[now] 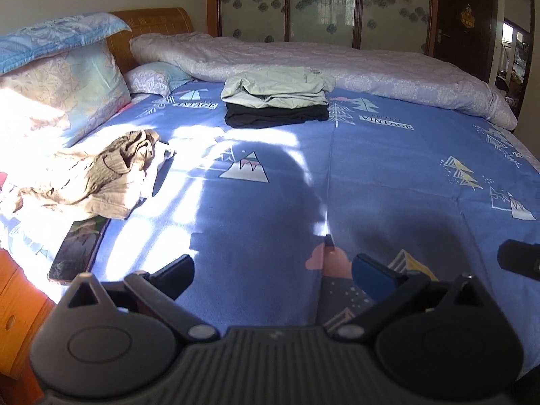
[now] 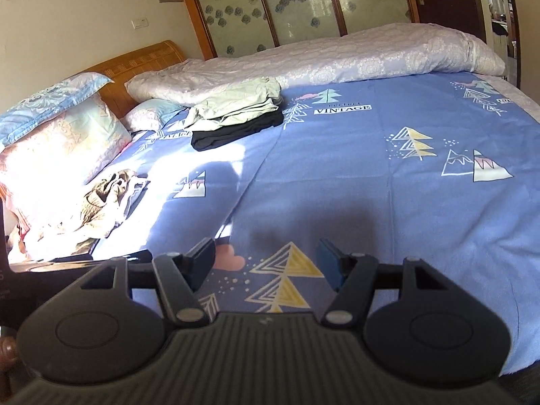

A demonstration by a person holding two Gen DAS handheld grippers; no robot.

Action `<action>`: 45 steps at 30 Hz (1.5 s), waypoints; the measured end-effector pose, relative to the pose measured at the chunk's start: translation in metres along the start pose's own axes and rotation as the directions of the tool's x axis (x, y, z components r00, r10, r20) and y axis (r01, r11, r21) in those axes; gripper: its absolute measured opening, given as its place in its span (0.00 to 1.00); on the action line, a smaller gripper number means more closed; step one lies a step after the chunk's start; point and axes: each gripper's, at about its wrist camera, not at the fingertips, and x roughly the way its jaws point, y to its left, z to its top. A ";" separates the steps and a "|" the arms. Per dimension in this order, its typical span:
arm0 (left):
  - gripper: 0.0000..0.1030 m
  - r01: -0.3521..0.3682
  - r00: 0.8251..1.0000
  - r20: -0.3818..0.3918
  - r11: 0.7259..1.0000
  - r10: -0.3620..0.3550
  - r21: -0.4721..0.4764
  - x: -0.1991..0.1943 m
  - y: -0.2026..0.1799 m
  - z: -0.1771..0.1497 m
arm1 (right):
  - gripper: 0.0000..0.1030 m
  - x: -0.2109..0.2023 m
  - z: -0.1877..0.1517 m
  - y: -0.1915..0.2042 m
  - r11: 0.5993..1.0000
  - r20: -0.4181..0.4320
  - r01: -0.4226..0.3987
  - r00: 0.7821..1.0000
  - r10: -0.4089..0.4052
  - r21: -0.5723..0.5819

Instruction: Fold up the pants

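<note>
Crumpled tan pants [image 1: 101, 172] lie in sunlight at the left of the blue patterned bed sheet [image 1: 388, 168], next to the pillows; in the right wrist view the pants [image 2: 108, 195] are far left. A folded stack, pale green garment [image 1: 276, 84] on top of a black one [image 1: 276, 114], rests near the quilt, and the stack [image 2: 236, 114] also shows in the right wrist view. My left gripper [image 1: 275, 270] hovers wide open over bare sheet, right of the pants. My right gripper [image 2: 266, 260] is open too, with only sheet between its fingers.
A dark phone [image 1: 77, 249] lies at the bed's near left edge, partly under the pants. Pillows [image 1: 60, 94] lean on the wooden headboard [image 1: 155, 20]. A rolled lilac quilt [image 1: 337, 64] runs along the far side. A wooden bedside unit [image 1: 17, 303] is at lower left.
</note>
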 end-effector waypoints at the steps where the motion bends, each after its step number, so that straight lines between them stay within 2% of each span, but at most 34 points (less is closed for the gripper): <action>1: 1.00 0.003 1.000 0.008 1.000 -0.003 0.001 -0.003 0.000 0.001 | 0.67 0.000 -0.001 0.002 1.000 0.002 0.001 1.000 -0.001 -0.001; 14: 1.00 -0.007 1.000 0.012 1.000 0.007 -0.011 -0.005 0.000 0.000 | 0.71 0.008 -0.011 0.001 1.000 -0.036 0.006 0.999 -0.005 0.019; 23: 1.00 -0.014 1.000 0.001 1.000 0.014 0.028 -0.003 -0.006 -0.001 | 0.71 0.011 -0.016 -0.003 0.997 -0.062 0.024 0.998 -0.019 0.067; 29: 1.00 -0.039 0.999 -0.029 0.999 0.039 0.013 0.002 -0.002 -0.002 | 0.71 0.009 -0.015 -0.005 0.997 -0.048 0.032 0.998 -0.028 0.070; 45: 1.00 -0.132 0.991 -0.003 0.990 0.132 0.053 0.002 -0.004 -0.001 | 0.72 0.010 -0.014 -0.009 0.996 -0.046 0.037 0.998 -0.034 0.078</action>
